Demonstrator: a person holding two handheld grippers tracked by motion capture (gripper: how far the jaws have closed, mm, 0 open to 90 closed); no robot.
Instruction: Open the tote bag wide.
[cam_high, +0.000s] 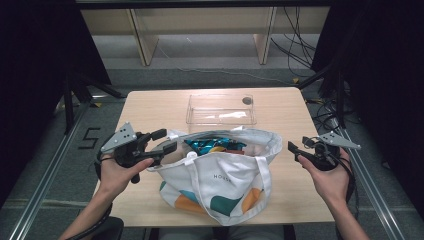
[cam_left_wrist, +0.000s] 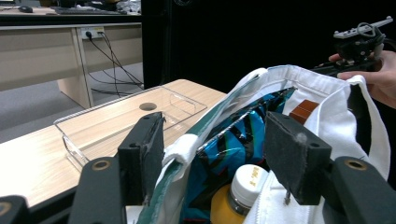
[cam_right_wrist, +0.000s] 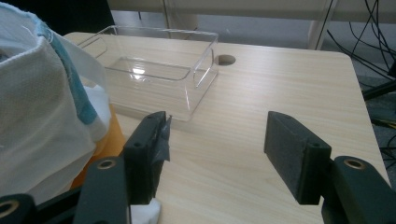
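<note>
On table, tote bag (cam_high: 225, 170) holding blue snack packet (cam_high: 207, 145), capped bottle (cam_left_wrist: 247, 184), clear tray (cam_high: 220, 110) behind

A white tote bag (cam_high: 227, 175) is printed with teal and orange shapes and small dark lettering. Inside it, a glossy blue-and-black patterned snack packet (cam_left_wrist: 238, 140), a brown box (cam_left_wrist: 303, 109) and a yellow bottle with a white cap (cam_left_wrist: 245, 186) are seen. The storage box (cam_high: 220, 110) is clear, the table (cam_high: 280, 107) pale woodgrain.
</note>
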